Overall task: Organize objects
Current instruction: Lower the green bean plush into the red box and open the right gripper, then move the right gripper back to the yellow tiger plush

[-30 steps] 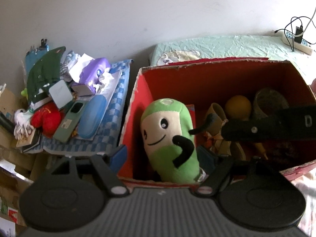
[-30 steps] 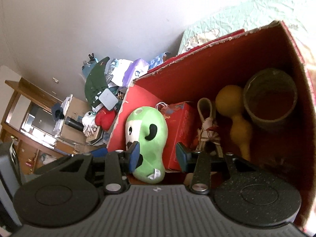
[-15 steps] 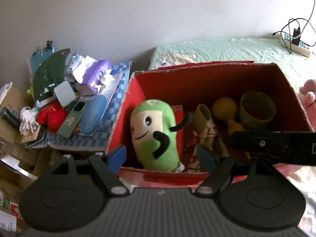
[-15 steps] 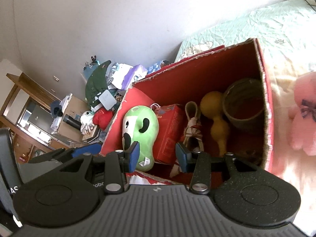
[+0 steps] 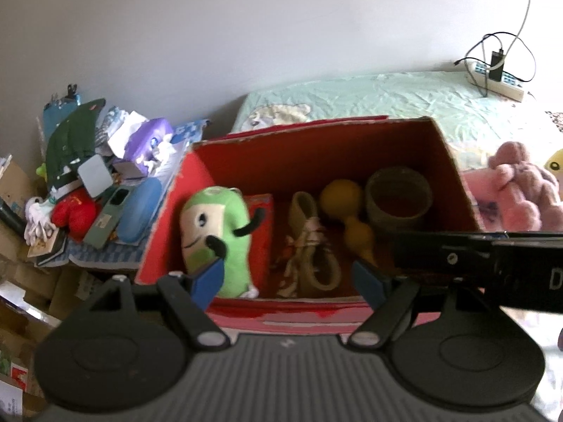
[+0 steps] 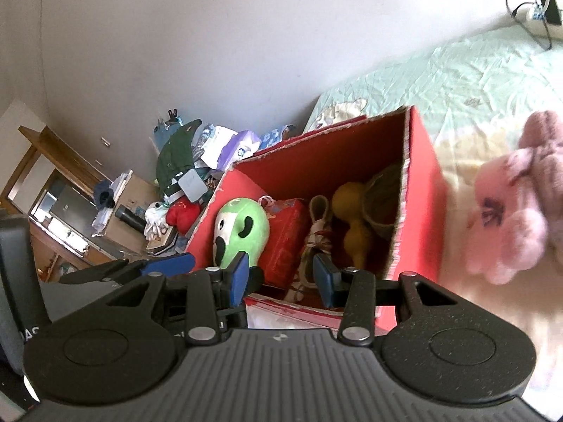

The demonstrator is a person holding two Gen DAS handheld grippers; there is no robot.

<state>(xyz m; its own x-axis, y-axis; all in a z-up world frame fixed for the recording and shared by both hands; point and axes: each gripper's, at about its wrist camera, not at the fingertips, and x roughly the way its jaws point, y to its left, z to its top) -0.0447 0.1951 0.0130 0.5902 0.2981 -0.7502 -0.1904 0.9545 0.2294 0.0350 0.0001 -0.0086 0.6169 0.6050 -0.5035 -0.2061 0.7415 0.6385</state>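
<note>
Both hand-held grippers, left [image 5: 290, 277] and right [image 6: 279, 276], are being held open and empty before the red box [image 5: 316, 147].

Power strip [image 5: 499, 82] on bed; wooden cabinet [image 6: 45, 190].

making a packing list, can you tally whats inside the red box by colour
green: 1, plush toy
red: 1, small packet
beige: 1, bundled strap
yellow: 1, gourd shape
olive-brown: 1, round pot
total: 5 in the red box
</note>
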